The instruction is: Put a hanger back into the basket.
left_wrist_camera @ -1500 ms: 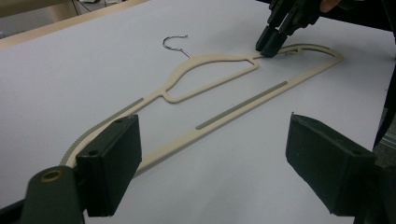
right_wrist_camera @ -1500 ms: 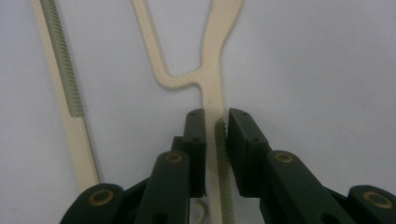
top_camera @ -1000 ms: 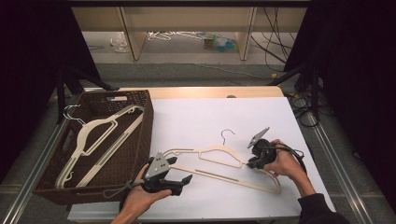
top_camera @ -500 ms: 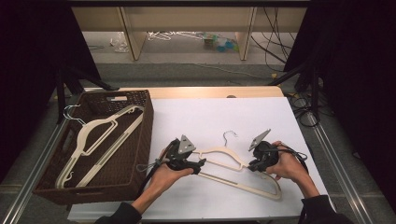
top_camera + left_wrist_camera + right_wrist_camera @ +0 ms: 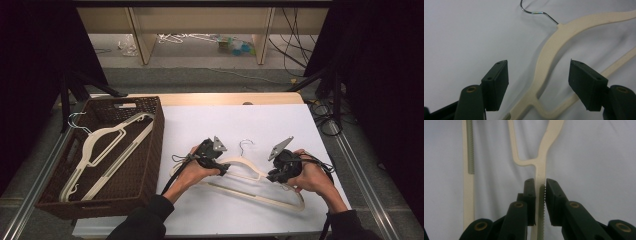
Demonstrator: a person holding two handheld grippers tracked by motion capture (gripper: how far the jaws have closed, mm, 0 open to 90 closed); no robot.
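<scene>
On the white bench point(image 5: 280, 125), just right of the brown basket point(image 5: 150, 150), a cream plastic hanger point(image 5: 250, 172) lies flat; the right tool point(image 5: 540, 185) is pinched on its ribbed shoulder arm, while the left tool point(image 5: 537, 82) stands spread wide astride the other shoulder without touching it. If the right tool lifts before the left closes, the hanger would likely swing on that single narrow grip and twist out. Its wire hook point(image 5: 536, 10) could also snag the basket rim or the hangers point(image 5: 107, 145) already inside.
</scene>
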